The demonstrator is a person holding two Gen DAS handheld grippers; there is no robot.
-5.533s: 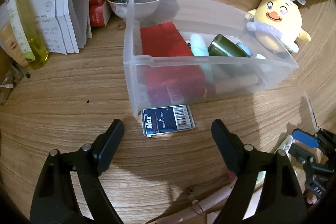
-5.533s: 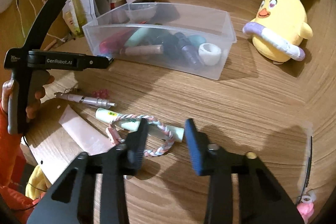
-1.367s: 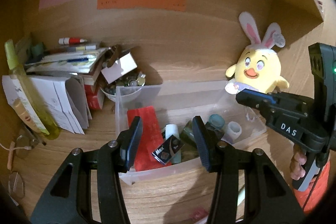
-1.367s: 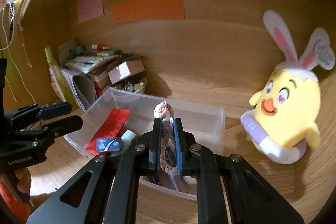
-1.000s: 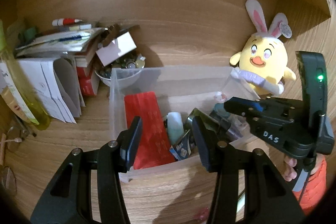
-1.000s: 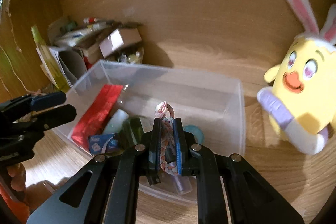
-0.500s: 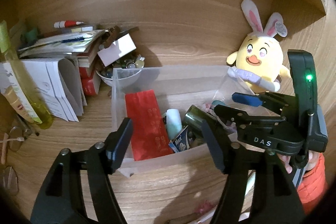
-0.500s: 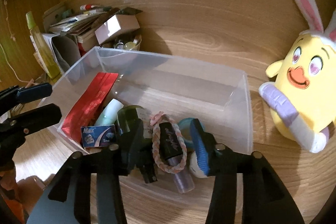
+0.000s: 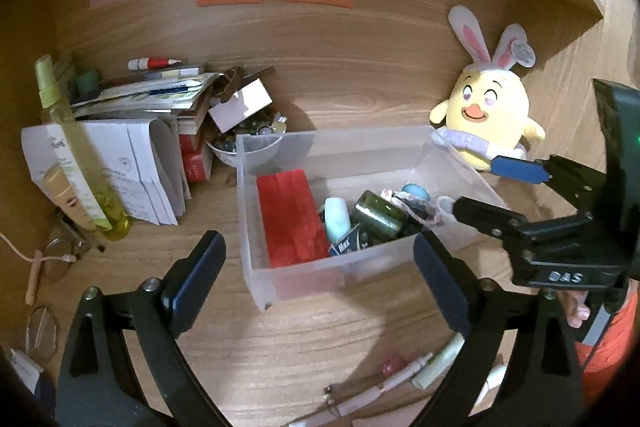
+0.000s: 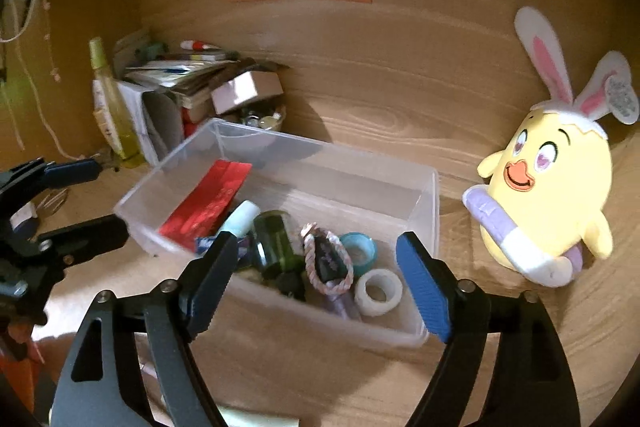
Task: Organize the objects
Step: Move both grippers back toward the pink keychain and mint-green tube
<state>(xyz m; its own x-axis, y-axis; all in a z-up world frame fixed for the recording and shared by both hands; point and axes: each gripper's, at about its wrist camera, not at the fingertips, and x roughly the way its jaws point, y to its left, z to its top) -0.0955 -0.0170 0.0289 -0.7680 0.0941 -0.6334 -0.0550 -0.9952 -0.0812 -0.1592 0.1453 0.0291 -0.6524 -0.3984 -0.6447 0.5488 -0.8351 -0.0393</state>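
A clear plastic bin (image 9: pixel 256 279) (image 10: pixel 416 337) stands on the wooden desk. In it lie a red packet (image 9: pixel 290 215) (image 10: pixel 208 201), a green bottle (image 9: pixel 376 215) (image 10: pixel 276 239), a blue Max staple box (image 9: pixel 348 245), a pink braided bracelet (image 10: pixel 326 263) (image 9: pixel 408 205), a teal ring (image 10: pixel 360 247) and a white tape roll (image 10: pixel 378 293). My left gripper (image 9: pixel 320 275) is open and empty, in front of the bin. My right gripper (image 10: pixel 314 277) is open and empty, just above the bin's near side; it also shows in the left wrist view (image 9: pixel 480 191).
A yellow bunny-eared plush (image 9: pixel 488 123) (image 10: pixel 548 187) sits right of the bin. Papers, books and a bowl (image 9: pixel 248 147) crowd the back left, with a yellow spray bottle (image 9: pixel 76 155). Tubes and pens (image 9: pixel 400 383) lie on the desk in front. Eyeglasses (image 9: pixel 56 259) lie at the left.
The left gripper let the staple box fall into the bin, opened wide and drew back. The right gripper released the bracelet into the bin, opened wide and pulled back.
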